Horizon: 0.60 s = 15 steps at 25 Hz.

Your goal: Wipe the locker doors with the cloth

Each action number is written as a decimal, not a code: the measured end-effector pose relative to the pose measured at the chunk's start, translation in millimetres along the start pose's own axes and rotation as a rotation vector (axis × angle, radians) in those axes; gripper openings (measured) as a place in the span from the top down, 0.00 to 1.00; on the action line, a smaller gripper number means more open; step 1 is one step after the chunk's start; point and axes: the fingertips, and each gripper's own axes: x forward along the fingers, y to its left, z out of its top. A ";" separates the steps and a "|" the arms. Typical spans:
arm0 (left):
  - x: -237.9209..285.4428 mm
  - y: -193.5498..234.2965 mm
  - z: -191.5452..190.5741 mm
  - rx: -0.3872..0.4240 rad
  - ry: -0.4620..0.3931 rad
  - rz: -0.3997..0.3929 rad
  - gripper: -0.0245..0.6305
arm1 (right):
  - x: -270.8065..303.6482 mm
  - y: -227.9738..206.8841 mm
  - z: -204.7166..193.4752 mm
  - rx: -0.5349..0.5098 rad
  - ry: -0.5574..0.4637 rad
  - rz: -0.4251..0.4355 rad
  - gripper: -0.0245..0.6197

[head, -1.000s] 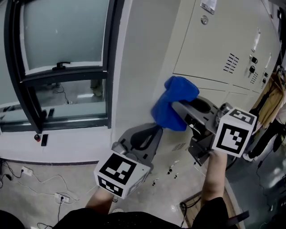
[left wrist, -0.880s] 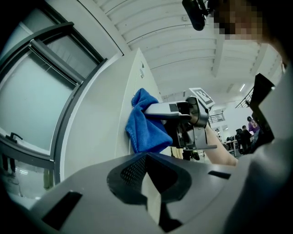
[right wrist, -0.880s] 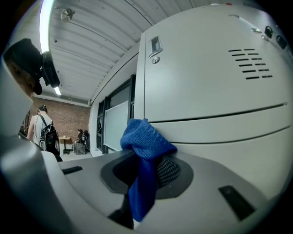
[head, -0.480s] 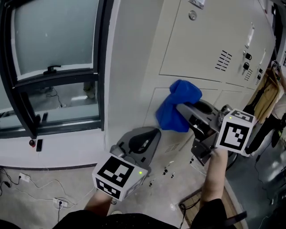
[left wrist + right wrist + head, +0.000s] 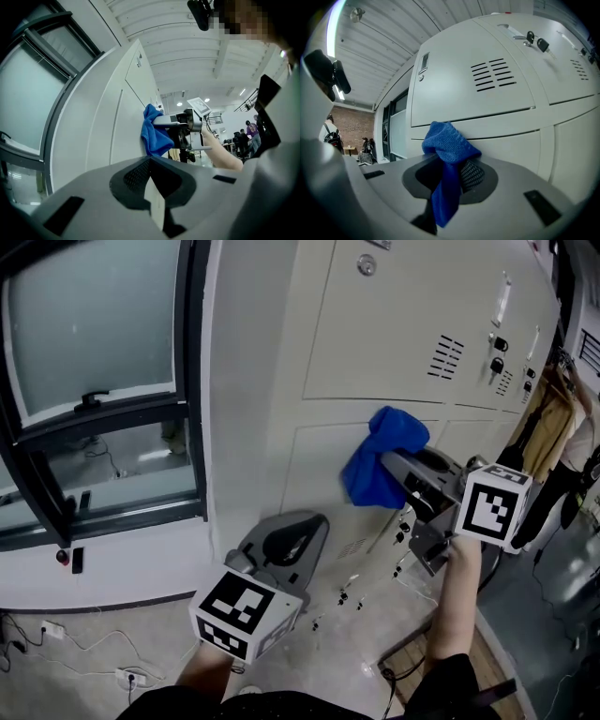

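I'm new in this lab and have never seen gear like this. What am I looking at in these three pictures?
There is no robot here. A person carries two gripping tools. The wide picture comes from a camera on their head, looking steeply down. The other two come from cameras riding on each tool, looking along its jaws. The right tool is clamped on a blue cloth, which is held against a pale locker door. The left tool hangs lower, shut and empty. The patterned cubes are part of the tools. A window is on the left.
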 end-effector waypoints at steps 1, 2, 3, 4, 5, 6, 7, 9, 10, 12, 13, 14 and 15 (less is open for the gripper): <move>0.6 -0.9 0.2 0.001 0.001 -0.005 0.95 | -2.6 -5.4 0.2 0.005 -0.002 -0.013 0.84; 0.9 -2.0 0.3 0.003 0.002 -0.009 0.95 | -5.4 -10.9 0.3 0.008 -0.005 -0.028 0.84; 0.6 -3.3 0.2 0.004 0.002 -0.013 0.95 | -8.4 -16.7 0.1 0.010 -0.006 -0.046 0.84; 0.2 -4.3 -0.6 0.005 0.004 -0.016 0.95 | -11.6 -23.0 -0.4 0.011 -0.005 -0.065 0.84; -0.1 -5.0 -2.0 0.007 0.007 -0.018 0.95 | -15.1 -29.9 -1.0 0.010 -0.003 -0.086 0.84; 0.0 -5.5 -3.7 0.009 0.010 -0.020 0.95 | -18.3 -36.3 -1.1 0.009 0.000 -0.103 0.84; 0.5 -5.8 -5.4 0.012 0.015 -0.020 0.95 | -20.5 -40.8 -0.2 0.011 -0.001 -0.113 0.84; 1.4 -6.1 -7.3 0.016 0.021 -0.020 0.95 | -23.4 -46.6 2.5 0.026 -0.012 -0.124 0.84; 1.6 -6.5 -7.4 0.016 0.023 -0.021 0.95 | -25.2 -50.4 2.7 0.034 -0.015 -0.134 0.84; 2.0 -8.0 -7.3 0.012 0.025 -0.026 0.95 | -30.1 -60.1 2.0 0.043 -0.014 -0.166 0.84; 1.9 -8.8 -7.1 0.011 0.026 -0.028 0.95 | -32.8 -65.6 1.5 0.046 -0.012 -0.187 0.84; 1.7 -9.4 -7.0 0.012 0.027 -0.029 0.95 | -35.9 -71.3 1.1 0.049 -0.011 -0.214 0.84; 1.4 -9.9 -7.0 0.013 0.027 -0.030 0.95 | -39.3 -77.1 0.8 0.051 -0.011 -0.247 0.84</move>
